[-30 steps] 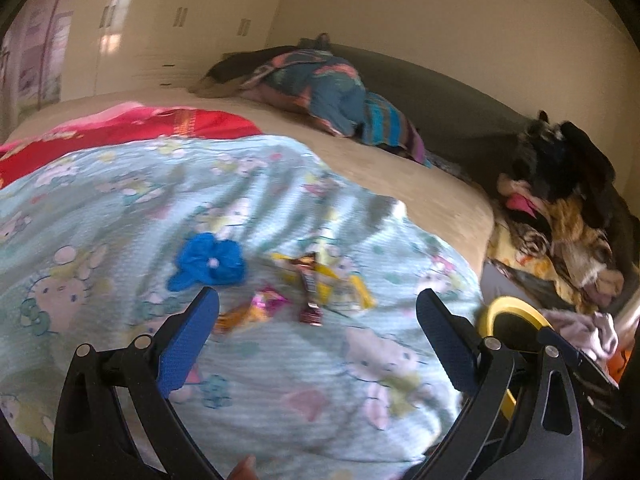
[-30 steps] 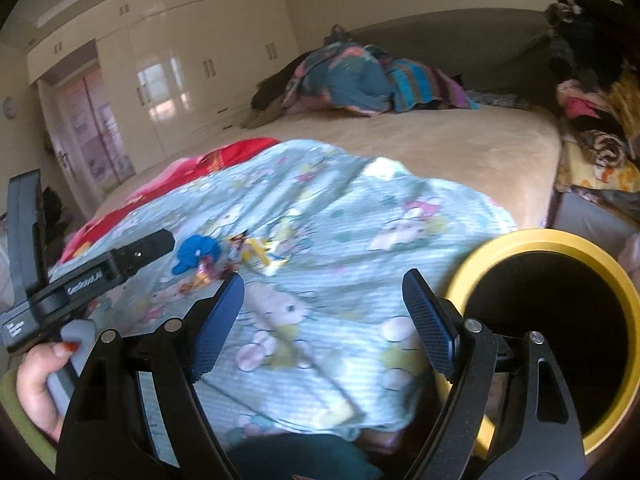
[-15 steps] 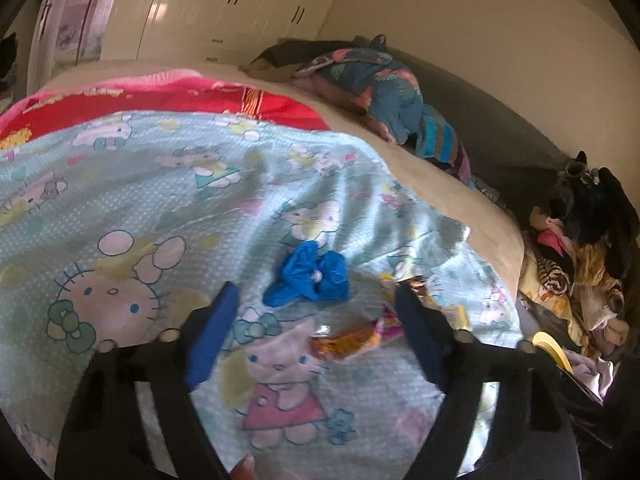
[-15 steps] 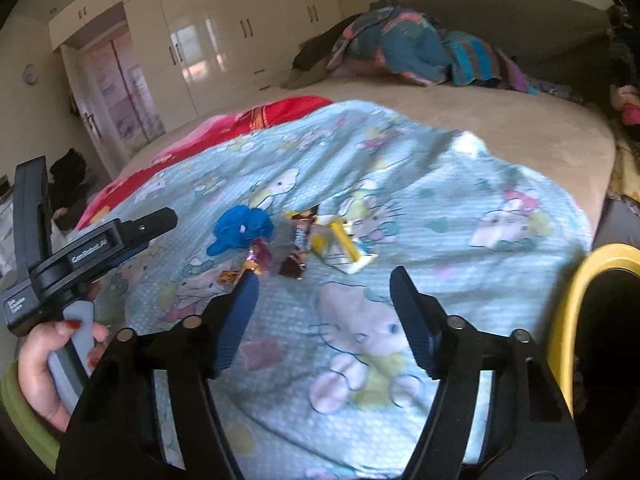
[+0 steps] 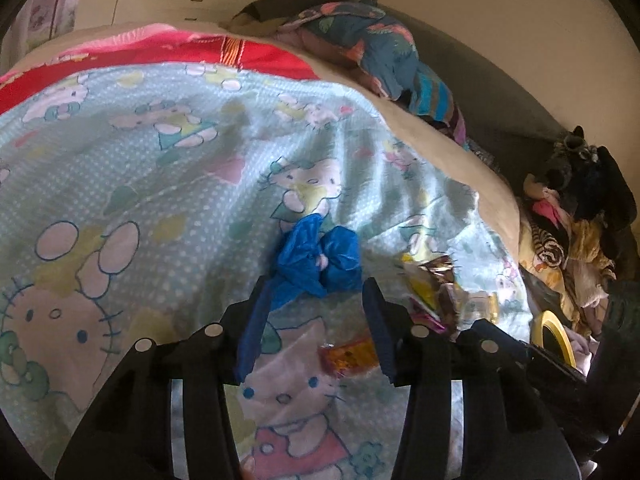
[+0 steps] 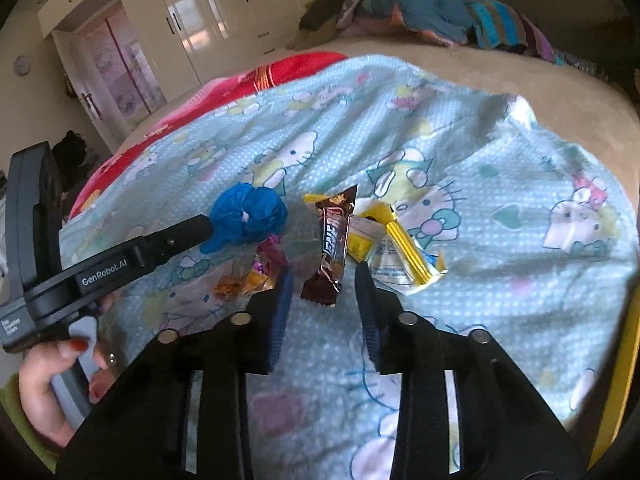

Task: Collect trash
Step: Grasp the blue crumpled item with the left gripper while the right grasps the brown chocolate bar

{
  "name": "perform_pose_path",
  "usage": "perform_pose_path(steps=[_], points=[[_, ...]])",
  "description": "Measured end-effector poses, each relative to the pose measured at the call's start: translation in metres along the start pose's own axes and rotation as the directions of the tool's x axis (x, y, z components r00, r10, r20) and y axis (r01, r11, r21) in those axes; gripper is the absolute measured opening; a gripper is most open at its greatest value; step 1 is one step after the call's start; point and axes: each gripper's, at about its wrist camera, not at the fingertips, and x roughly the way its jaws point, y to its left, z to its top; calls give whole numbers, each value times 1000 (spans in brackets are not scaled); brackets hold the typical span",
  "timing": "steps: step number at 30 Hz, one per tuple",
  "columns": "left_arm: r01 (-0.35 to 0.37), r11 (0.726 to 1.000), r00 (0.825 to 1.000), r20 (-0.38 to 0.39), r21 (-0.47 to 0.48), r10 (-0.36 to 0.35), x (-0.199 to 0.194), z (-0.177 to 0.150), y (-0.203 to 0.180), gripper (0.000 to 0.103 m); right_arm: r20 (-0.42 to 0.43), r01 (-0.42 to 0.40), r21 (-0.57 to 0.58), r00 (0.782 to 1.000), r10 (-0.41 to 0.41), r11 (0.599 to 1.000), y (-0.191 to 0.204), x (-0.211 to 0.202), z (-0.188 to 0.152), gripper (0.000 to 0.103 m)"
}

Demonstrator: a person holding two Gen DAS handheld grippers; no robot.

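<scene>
R gripper (image 6: 323,280): jaws narrowing, closing in on either side of the lower end of a dark brown foil candy-bar wrapper (image 6: 330,246) w/ orange lettering. Wrapper end is sitting between the blue pads; pads not yet pressing on it, small gaps showing both sides.

L gripper (image 5: 314,300): jaws about half spread, also closing. Crumpled blue plastic wad (image 5: 318,258) is lying at the fingertips, its lower tail just beside the L pad; can't tell if touching. Nothing gripped. Small orange shiny sweet wrapper (image 5: 350,356) is lying on the cloth between the fingers, nearer the camera.

All trash is resting on a pale blue cartoon-cat print blanket (image 6: 500,216) spread over the bed. In R wrist view, near to far: orange wrapper (image 6: 240,283) and a pink-purple foil scrap (image 6: 269,258) just L of the brown bar; yellow and white flat packets (image 6: 394,248) just R of it, overlapping each other; blue wad (image 6: 248,220) beyond, behind the L gripper's black arm. A hand w/ red nails (image 6: 60,392) is gripping that tool's handle, lower L.

Yellow-rimmed bin (image 5: 556,334) showing at the bed's R edge. Further back: red blanket (image 6: 256,76), beige bed cover (image 6: 460,68), heap of patterned clothes (image 6: 420,4), cream wardrobe doors (image 6: 224,8).
</scene>
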Motion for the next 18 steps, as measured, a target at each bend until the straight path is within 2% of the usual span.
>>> perform_pose_path(steps=[3,7,12,14,16,18], points=[[-11,999,1000,-8,-37,11,8,1,9,45,-28,5,9,1000,-4,1000,-1,11,0,17],[-11,996,1000,-12,-87,10,18,3,17,45,-36,-6,16,999,7,1000,-3,15,-5,16],[-8,995,1000,-13,-103,7,28,4,18,45,-16,-35,50,999,36,998,-9,1,-18,15],[-14,995,1000,-14,-98,13,30,4,15,34,1,-43,72,999,43,996,-13,-9,-24,15],[-17,996,1000,-17,-92,15,31,3,14,12,20,-46,91,999,45,995,-17,-18,-26,15],[-6,997,1000,-13,-79,5,28,0,10,8,40,-56,106,998,52,993,-21,-28,-27,15]])
